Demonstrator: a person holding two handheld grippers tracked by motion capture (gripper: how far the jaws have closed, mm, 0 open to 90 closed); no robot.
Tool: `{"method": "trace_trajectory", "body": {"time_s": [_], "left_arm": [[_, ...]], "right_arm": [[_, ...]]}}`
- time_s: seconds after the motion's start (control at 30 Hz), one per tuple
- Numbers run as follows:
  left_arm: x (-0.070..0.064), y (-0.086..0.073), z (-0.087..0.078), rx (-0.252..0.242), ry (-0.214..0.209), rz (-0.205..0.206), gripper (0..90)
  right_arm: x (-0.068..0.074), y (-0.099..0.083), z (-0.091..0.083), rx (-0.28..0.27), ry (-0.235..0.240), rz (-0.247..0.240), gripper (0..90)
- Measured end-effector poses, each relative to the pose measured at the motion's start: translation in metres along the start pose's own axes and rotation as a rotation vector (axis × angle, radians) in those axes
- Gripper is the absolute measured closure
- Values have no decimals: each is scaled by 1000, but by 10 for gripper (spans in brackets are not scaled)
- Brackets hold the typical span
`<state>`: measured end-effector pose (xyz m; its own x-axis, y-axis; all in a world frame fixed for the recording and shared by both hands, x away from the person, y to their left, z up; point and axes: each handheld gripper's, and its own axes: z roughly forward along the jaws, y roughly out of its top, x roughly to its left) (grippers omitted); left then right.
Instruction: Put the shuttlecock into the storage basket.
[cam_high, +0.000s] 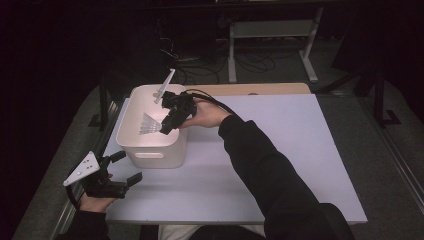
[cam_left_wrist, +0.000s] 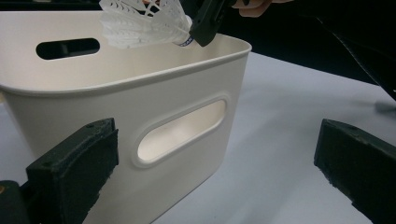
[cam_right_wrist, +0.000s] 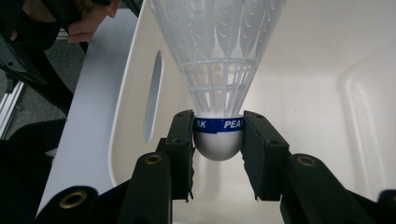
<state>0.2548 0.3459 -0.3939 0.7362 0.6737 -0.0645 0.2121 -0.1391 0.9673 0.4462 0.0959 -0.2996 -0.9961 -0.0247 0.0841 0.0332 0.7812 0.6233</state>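
Observation:
A white plastic shuttlecock (cam_right_wrist: 219, 70) with a blue band around its cork is held over the white bin (cam_high: 131, 145), skirt pointing away from the hand. My right gripper (cam_right_wrist: 218, 135) is shut on its cork, and the shuttlecock (cam_high: 149, 124) hangs above the bin's inside. From the left gripper view the shuttlecock (cam_left_wrist: 142, 23) sits above the bin's rim (cam_left_wrist: 140, 74). My left gripper (cam_high: 124, 167) stands open at the table's front left, just in front of the bin, with nothing between its jaws.
The bin has slot handles (cam_left_wrist: 180, 130) in its sides and stands at the left of the white table (cam_high: 280, 150). A wooden strip (cam_high: 250, 89) runs along the table's far edge. Cables and a white frame (cam_high: 270, 30) lie on the floor behind.

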Motion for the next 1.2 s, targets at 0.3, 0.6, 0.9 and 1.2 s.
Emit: {"method": "trace_trajectory", "body": {"time_s": [0.3,0.6,0.9,1.2], "left_arm": [[0,0,0,0,-1,1,0],[0,0,0,-1,-1,1,0],[0,0,0,-2,-1,1,0],[0,0,0,0,-2,0,0]], "right_arm": [[-1,-1,5,12,11,9,614],[-3,-2,3,-1,9,41,403],[-4,-2,-12,-26,-7,64,146],[-1,-4,-29,-48,-60,74,0]]}}
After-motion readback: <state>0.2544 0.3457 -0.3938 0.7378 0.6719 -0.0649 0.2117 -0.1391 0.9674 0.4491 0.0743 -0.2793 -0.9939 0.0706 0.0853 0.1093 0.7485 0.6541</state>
